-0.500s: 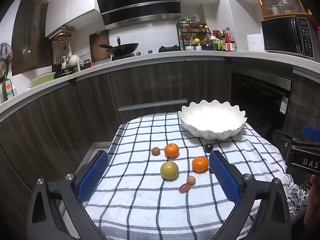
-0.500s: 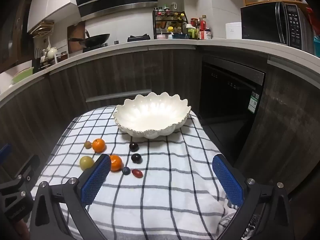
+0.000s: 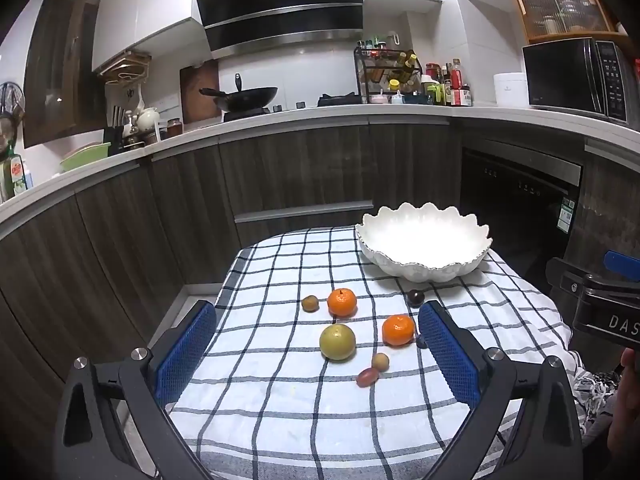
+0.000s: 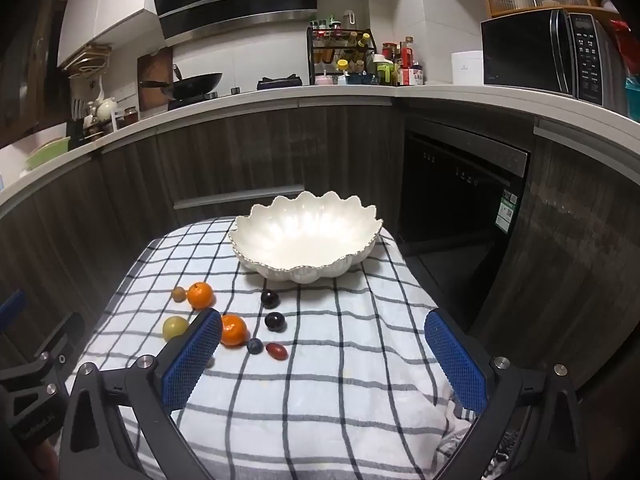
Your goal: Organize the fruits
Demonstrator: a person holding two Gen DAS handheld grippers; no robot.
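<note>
Both sets of jaws wide apart, nothing held. Left gripper [image 3: 318, 354] low over the near part of the checked cloth [image 3: 280, 400], tipped down a little. Right gripper [image 4: 324, 350] the same, over the right part of the cloth [image 4: 320, 400].

Between the left jaws, seen from the left wrist: a green fruit [image 3: 337, 341] in the middle, an orange [image 3: 398, 329] just right of it and close to the right blue pad. Nearer: a small tan fruit [image 3: 380, 361] touching a small red one [image 3: 367, 376]. Farther: a second orange [image 3: 341, 302] with a small brown fruit [image 3: 310, 303] just left of it. A dark plum [image 3: 415, 297] far right, near the bowl [image 3: 424, 268]. None touching the pads.

From the right wrist: fruit mostly at the left, by the left blue pad. Orange [image 4: 233, 330] just beside that pad, partly behind it. Green fruit [image 4: 175, 328] left of the pad, outside the jaws. Inside the jaws: a small blue fruit [image 4: 255, 346], a red one [image 4: 277, 351], a dark plum [image 4: 275, 321], and another plum [image 4: 270, 298] farther off. Far orange [image 4: 200, 295] and brown fruit [image 4: 179, 294] at the far left.

White bowl [image 4: 308, 272] with a wavy rim at the far end of the cloth, no fruit in it. Well apart from both sets of jaws.
</note>
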